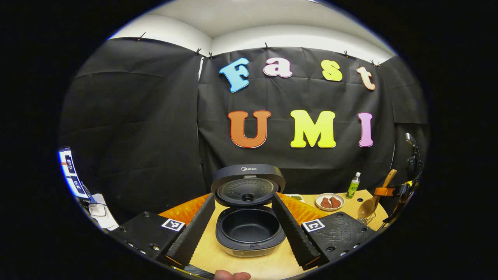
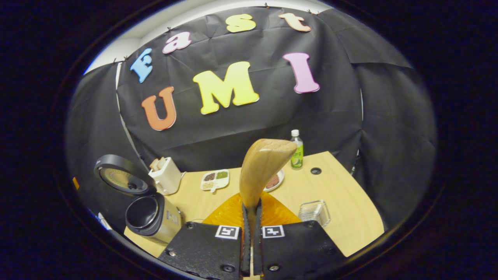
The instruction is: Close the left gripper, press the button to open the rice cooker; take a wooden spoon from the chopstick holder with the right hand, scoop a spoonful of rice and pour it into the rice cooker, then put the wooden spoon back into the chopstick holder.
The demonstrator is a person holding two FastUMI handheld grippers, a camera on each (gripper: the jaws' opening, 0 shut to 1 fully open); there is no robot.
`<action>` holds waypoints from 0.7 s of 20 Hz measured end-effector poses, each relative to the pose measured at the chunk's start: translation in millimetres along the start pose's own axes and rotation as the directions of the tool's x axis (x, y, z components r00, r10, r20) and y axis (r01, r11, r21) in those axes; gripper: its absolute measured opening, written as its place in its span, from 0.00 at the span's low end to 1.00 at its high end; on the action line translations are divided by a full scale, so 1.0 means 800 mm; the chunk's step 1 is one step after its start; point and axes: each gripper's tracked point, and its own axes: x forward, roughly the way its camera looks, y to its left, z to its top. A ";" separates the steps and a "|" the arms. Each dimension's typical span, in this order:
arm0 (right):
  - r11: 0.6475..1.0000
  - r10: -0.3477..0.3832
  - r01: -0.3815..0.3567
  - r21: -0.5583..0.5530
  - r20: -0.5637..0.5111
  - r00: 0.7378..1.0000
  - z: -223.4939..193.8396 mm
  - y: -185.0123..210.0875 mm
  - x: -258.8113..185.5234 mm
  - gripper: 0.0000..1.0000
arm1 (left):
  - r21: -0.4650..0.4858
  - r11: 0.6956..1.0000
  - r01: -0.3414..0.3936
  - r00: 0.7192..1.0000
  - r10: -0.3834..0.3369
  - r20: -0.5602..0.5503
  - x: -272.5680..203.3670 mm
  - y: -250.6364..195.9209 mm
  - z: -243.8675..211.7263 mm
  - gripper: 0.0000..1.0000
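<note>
The rice cooker [image 1: 249, 227] stands open on the wooden surface [image 1: 272, 264], its lid [image 1: 248, 184] tilted up at the far side and its dark pot bare inside. The left tongs [image 1: 243, 229] are spread wide, one finger on each side of the cooker, touching nothing. The right tongs [image 2: 249, 229] are narrow, pinching the handle of the wooden spoon [image 2: 260, 171], whose bowl points up and away. In the left gripper view the spoon [image 1: 371, 202] hangs at the right edge of the surface, above a clear holder [image 2: 314, 212]. Farther off stand a green bottle [image 2: 297, 154], a plate [image 1: 329, 201] and a divided dish [image 2: 214, 180].
</note>
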 end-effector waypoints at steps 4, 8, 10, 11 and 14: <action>0.999 0.009 -0.010 -0.031 -0.054 0.999 -0.058 0.041 0.021 0.08 | 0.011 1.000 -0.008 1.000 0.009 -0.008 -0.015 0.027 -0.008 0.94; 0.987 -0.079 0.071 -0.142 -0.051 0.996 -0.105 0.037 0.053 0.08 | 0.014 1.000 -0.026 0.999 0.027 -0.028 -0.031 0.052 -0.016 0.94; 0.973 -0.107 0.096 -0.210 -0.041 0.993 -0.118 0.037 0.061 0.08 | 0.012 0.999 -0.041 0.999 0.041 -0.035 -0.035 0.062 -0.019 0.94; 0.963 -0.120 0.109 -0.247 -0.032 0.992 -0.122 0.037 0.066 0.08 | 0.012 0.999 -0.051 0.998 0.051 -0.040 -0.037 0.066 -0.021 0.94; 0.929 -0.166 0.155 -0.336 -0.005 0.986 -0.136 0.035 0.076 0.08 | 0.012 0.997 -0.074 0.996 0.075 -0.050 -0.043 0.079 -0.025 0.94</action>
